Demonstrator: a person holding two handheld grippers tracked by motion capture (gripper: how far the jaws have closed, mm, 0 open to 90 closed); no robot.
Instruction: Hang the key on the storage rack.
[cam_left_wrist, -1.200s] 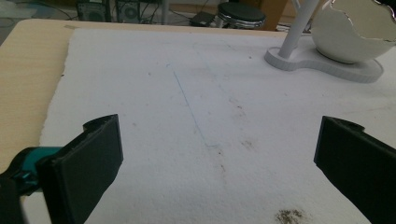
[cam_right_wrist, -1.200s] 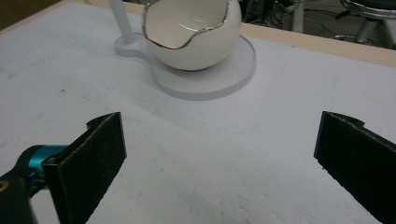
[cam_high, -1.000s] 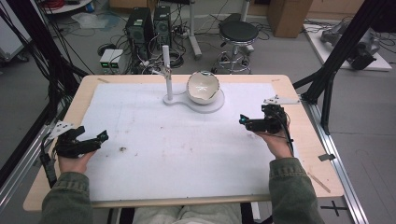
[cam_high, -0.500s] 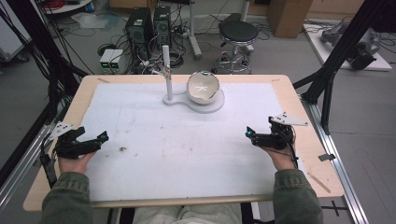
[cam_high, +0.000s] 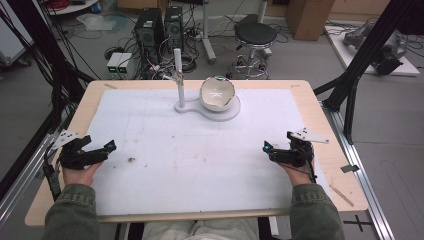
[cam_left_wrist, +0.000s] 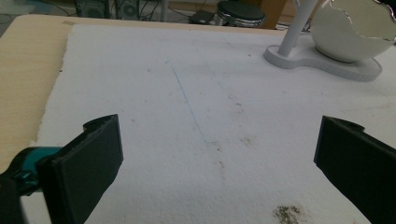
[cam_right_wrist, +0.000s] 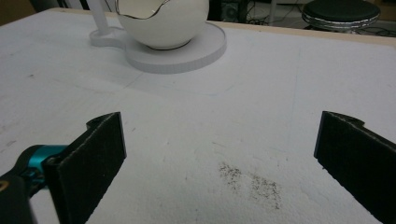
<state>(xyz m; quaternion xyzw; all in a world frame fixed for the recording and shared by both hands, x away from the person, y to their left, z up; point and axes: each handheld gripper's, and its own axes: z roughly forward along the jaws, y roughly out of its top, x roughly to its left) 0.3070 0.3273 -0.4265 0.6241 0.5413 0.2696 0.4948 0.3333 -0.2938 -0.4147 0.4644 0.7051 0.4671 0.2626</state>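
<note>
A white egg-shaped shell bowl with a jagged broken rim sits on a flat white base at the far middle of the white mat. A thin white post rises from the base's left end. My left gripper rests near the mat's left edge, jaws wide open over bare mat. At the near right, my right gripper also stands open and holds nothing. The left gripper view has the bowl far off at upper right; in the right gripper view the bowl lies ahead at upper left.
Small dark specks of dirt mark the mat near the left gripper, and more specks lie between the right jaws. Black frame struts flank the wooden table. A stool and computer towers stand beyond it.
My right gripper has drawn back from the middle right of the mat toward the near edge. The left gripper and the bowl have stayed put.
</note>
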